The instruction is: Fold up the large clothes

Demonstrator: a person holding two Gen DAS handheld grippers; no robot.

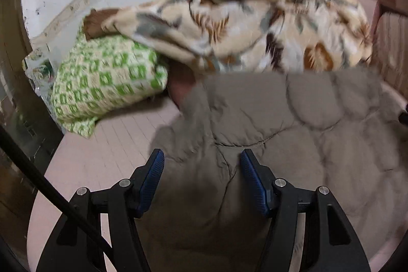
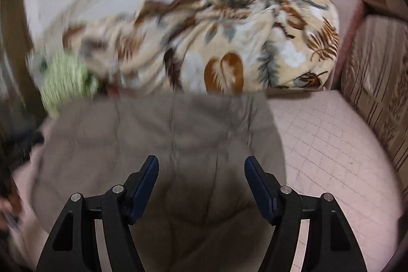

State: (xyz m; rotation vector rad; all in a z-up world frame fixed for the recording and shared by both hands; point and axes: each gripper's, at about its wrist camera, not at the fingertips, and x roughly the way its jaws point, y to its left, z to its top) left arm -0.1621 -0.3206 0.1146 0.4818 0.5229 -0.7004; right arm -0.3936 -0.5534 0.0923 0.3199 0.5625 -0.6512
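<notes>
A grey-brown quilted jacket (image 1: 280, 119) lies spread on the pink bed (image 1: 109, 144). My left gripper (image 1: 202, 157) is open just above the jacket's left part, its blue pads wide apart with puffy fabric below them. In the right wrist view the same jacket (image 2: 158, 134) fills the lower middle. My right gripper (image 2: 201, 165) is open over the jacket's right part, jaws wide apart and holding nothing. Both views are blurred by motion.
A leaf-patterned beige blanket (image 1: 255, 27) is heaped along the wall behind the jacket; it also shows in the right wrist view (image 2: 229, 42). A green-and-white pillow (image 1: 107, 83) lies at the left. A brown headboard (image 2: 377, 83) stands at the right. Bare pink sheet (image 2: 331, 144) lies right of the jacket.
</notes>
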